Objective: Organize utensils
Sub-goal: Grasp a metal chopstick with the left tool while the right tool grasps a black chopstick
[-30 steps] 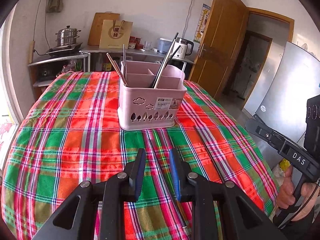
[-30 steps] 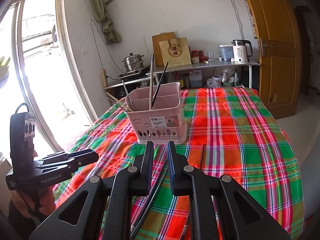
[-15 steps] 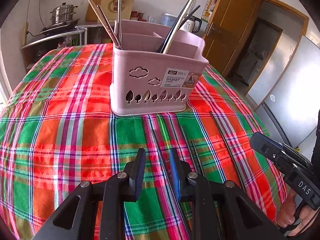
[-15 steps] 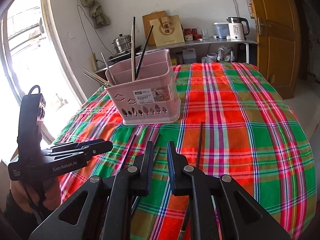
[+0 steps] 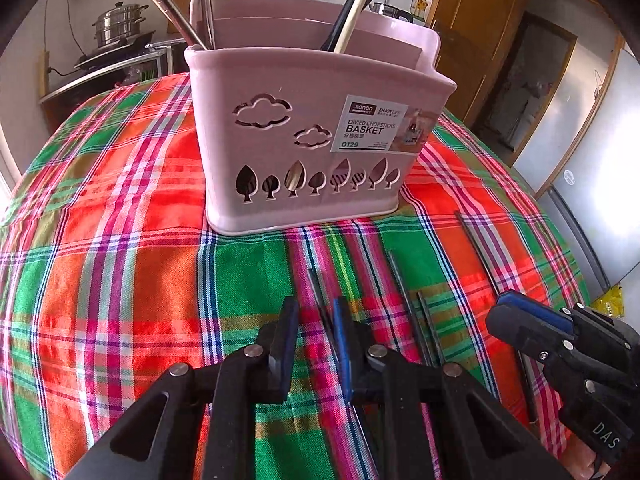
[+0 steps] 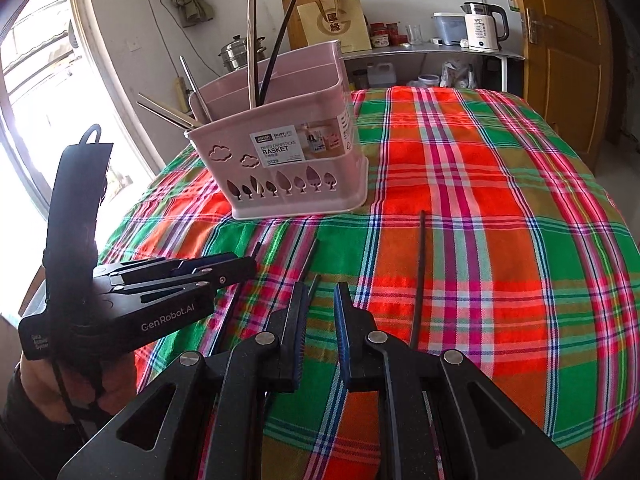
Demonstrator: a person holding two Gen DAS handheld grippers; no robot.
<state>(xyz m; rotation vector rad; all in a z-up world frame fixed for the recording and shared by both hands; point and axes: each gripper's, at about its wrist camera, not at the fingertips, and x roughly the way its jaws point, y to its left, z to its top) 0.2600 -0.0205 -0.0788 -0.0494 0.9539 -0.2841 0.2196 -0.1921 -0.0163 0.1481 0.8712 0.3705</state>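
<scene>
A plaid tablecloth [image 6: 480, 200] of red, green, orange and pink stripes lay under a pale pink basket [image 5: 304, 136], which bore cloud and tree cut-outs and a white label. Dark chopsticks [image 6: 418, 272] lay beside the basket. Behind the basket stood an orange-brown door [image 6: 568, 60] and a white kettle [image 6: 482, 26].

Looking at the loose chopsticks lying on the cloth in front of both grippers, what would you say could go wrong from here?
1. The dark chopsticks lie flat and close together on the plaid tablecloth; the left gripper, its jaws just closing, might catch two or pinch cloth.
2. The right gripper sits close alongside, so they might collide.
3. The pink basket stands near; a lifted stick could nudge it.
</scene>
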